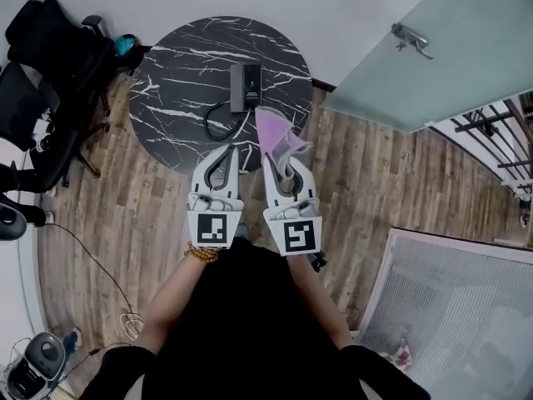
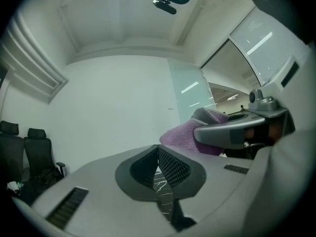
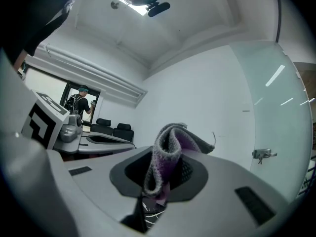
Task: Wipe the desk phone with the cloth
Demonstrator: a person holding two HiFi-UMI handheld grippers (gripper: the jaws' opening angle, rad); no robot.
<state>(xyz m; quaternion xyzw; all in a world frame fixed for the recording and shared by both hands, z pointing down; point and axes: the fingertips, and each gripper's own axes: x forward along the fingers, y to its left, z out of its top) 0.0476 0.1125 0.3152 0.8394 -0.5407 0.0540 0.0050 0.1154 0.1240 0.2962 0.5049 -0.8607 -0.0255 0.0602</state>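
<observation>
While both grippers hang side by side in front of the person, only one has anything in it. Right gripper (image 3: 165,176): jaws clamped on the purple cloth (image 3: 169,149). The fabric is pinched in a fold between the pads, and a loose loop sticks up and forward past the tips. Left gripper (image 2: 158,166): pads pressed together with nothing between them.

Desk phone (image 1: 246,86): dark, lying flat near the middle of the round black marble table (image 1: 171,98). Its cord (image 1: 215,117) curls off its near-left side across the top. Neither gripper touches the phone. In the head view the cloth's tip sits just beside the phone's near-right corner, but I can't tell how high it is above the table. Both sets of jaw tips overlap the table's near edge in that view. Marble veining shows through the gap below the pads in both gripper views.

Surroundings:
- Black office chairs (image 1: 46,73) at the left, close to the table.
- A frosted glass door (image 1: 433,48) with a lever handle at the right.
- A wood plank floor (image 1: 375,173) underneath.
</observation>
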